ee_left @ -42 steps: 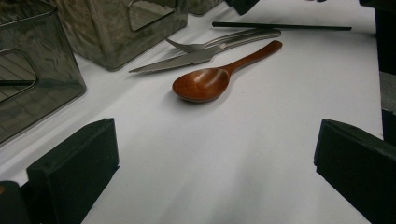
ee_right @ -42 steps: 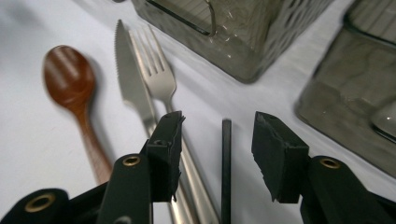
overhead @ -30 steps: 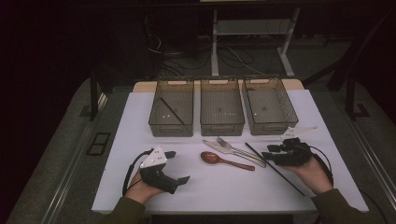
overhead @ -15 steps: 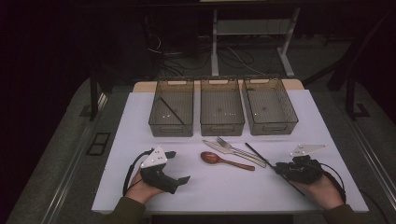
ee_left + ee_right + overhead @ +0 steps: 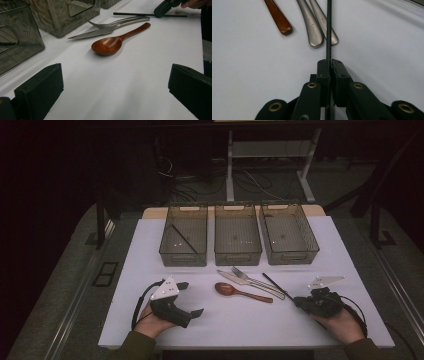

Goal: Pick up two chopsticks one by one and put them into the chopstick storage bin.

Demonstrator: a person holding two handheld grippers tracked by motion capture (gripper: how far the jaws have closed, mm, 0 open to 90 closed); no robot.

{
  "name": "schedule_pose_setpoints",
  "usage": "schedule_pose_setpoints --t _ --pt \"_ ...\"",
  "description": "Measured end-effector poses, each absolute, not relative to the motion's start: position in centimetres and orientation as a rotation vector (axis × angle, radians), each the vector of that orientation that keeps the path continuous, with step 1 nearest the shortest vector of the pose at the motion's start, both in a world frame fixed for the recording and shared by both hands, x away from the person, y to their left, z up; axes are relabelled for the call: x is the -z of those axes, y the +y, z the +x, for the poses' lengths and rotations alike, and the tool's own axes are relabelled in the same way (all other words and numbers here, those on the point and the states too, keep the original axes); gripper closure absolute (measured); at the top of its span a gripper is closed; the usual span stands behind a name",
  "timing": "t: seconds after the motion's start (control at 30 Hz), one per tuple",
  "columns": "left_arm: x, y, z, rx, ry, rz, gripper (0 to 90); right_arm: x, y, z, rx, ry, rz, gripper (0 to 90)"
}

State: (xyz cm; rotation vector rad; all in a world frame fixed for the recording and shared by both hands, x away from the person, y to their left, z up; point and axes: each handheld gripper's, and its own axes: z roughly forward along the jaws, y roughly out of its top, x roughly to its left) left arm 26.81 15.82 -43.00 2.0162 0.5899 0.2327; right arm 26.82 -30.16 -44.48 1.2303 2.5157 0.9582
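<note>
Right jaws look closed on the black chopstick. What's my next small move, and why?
Probably lift the right gripper straight up a little. Its jaws are shut on the black chopstick, which lies on the table beside the fork and knife handles. The left bin already holds a similar stick.

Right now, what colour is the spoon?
Reddish-brown wood, the spoon shows best in the left gripper view.

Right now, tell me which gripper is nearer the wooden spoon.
Left, narrowly. The left gripper sits open just left of the wooden spoon and its bowl. The right gripper, shut on the black chopstick, sits past the handle's end.
</note>
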Motion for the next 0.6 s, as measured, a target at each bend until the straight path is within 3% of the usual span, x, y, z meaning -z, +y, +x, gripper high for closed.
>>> schedule_pose_setpoints --t 0.6 --pt "43.0 15.8 26.8 -0.232 0.590 2.017 0.0 43.2 -31.8 26.9 -1.124 2.463 1.217 84.9"
